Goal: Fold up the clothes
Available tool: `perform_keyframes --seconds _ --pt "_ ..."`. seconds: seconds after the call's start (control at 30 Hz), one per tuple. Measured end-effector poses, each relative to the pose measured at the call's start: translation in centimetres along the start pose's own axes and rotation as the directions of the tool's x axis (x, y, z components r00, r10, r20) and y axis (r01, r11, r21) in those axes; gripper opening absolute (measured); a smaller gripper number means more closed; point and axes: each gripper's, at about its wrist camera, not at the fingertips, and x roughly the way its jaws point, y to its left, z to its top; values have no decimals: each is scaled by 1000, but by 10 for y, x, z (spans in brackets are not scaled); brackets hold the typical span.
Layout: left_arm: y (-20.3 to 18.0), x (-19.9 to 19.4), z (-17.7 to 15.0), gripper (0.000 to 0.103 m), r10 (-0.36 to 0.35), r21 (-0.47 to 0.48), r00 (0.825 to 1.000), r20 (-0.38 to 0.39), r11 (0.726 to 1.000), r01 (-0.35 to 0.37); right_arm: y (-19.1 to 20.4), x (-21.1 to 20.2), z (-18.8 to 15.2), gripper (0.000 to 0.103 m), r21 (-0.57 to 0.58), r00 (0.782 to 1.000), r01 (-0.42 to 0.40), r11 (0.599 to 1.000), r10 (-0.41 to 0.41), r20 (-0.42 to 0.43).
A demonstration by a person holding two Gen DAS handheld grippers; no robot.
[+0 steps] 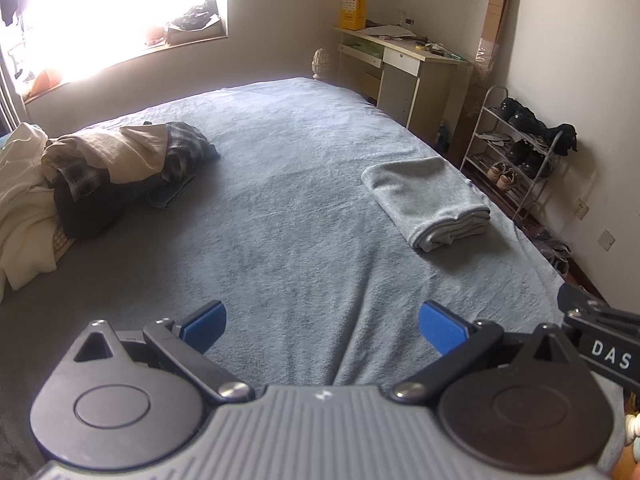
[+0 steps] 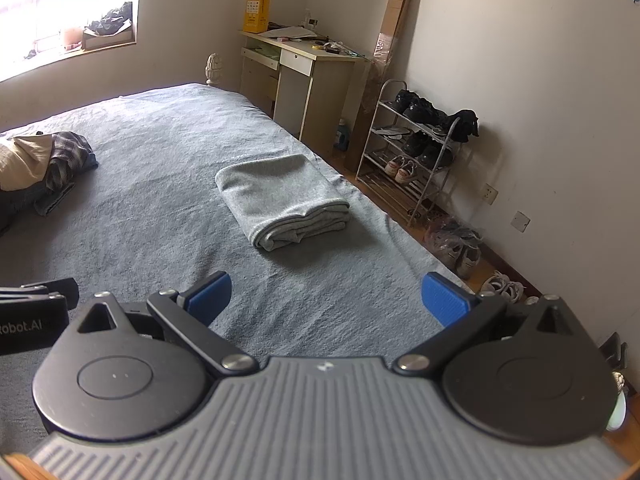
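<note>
Left claw (image 1: 322,326): released, blue pads wide apart, nothing between them — it hangs over bare bed (image 1: 304,208), near the foot edge.
Right claw (image 2: 326,300): also released and empty, beside the left one; each claw's body shows at the edge of the other's view, so the two sit close together.
Why held so: both claws gape over the open middle of the bed, which reads as a pause between garments — one piece looks done and the next is not yet picked.
Folded cloth (image 2: 284,200): a grey stack of several layers, squared off, lying on the bed ahead of the right claw and a little left of its line; in the left view it lies ahead and well to the right, near the bed's right edge. Likely parked there to keep the centre free for spreading the next item.
Pile (image 1: 120,168): unfolded clothes heaped on the left side of the bed — cream, plaid and dark pieces tangled together. It lies ahead and left of the left claw, well apart from both.
Next move, as a guess: the left claw is nearer the pile, so it would reach there first.
Far: counter (image 2: 304,52) with a yellow box (image 2: 256,12), shoe rack (image 2: 416,152) by the wall, bright window (image 1: 120,4).
</note>
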Motion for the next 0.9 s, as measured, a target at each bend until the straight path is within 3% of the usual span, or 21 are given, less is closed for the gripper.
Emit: perform_keyframes --seconds 0.9 --pt "-2 -2 2 103 -2 3 1000 7 1000 2 3 -3 7 102 -17 1000 6 1000 -6 19"
